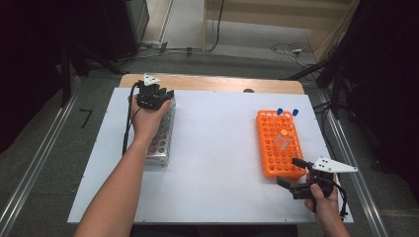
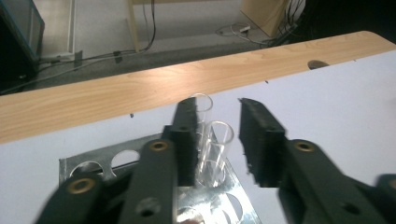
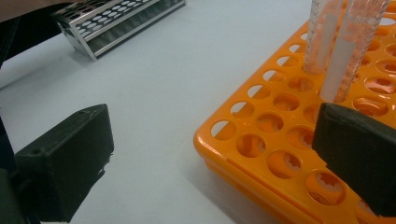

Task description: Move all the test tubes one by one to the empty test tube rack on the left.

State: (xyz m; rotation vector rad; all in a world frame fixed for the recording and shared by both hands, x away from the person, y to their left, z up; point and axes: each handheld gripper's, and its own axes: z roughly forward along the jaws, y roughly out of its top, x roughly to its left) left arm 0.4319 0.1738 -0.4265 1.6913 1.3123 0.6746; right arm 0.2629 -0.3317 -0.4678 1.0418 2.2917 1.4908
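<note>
Right gripper (image 1: 292, 177) sits at the near right corner of the mat (image 1: 217, 163), jaws wide, nothing between them; one jaw overhangs the near corner of the orange rack (image 1: 279, 143). Two clear tubes (image 3: 341, 42) stand upright mid-rack. Two blue-capped tubes (image 1: 287, 112) stand at its far edge.

Left gripper (image 2: 217, 140) is at the far left of the mat, over the far end of the metal rack (image 1: 162, 136). Jaws partly apart, straddling a clear tube (image 2: 215, 151) seated upright in a far hole; a second tube (image 2: 201, 105) stands just behind it. The right pad is clear of the glass; whether the left pad touches I cannot tell.

Risks, judged:
- Left jaw looks very close to the seated tube. Lifting off at a slant could drag or tip it, or knock the tube behind.
- Right jaw above the orange rack: a careless sweep could shove the rack or strike the two standing tubes.
</note>
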